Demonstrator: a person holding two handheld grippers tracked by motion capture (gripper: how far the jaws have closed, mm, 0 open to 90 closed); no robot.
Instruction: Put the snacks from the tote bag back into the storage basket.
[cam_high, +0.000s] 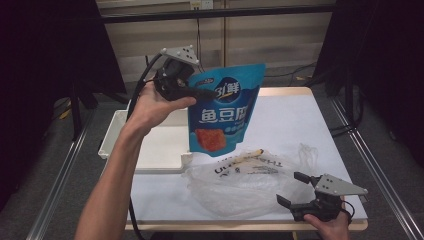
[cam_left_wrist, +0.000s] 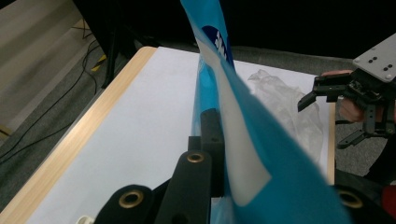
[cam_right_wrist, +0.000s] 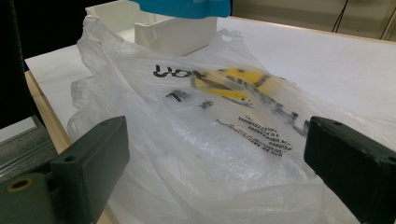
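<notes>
Pouch (cam_high: 225, 112) held up; right gripper view: bag (cam_right_wrist: 210, 135) print.

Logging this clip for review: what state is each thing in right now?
Blue snack pouch: lifted off the table, hanging upright, sealed.
Left hand-held gripper: shut on the pouch's edge.
Right hand-held gripper: open, jaws at the plastic bag's edge.
Plastic bag: lying crumpled on the table.
White tray: empty.
</notes>
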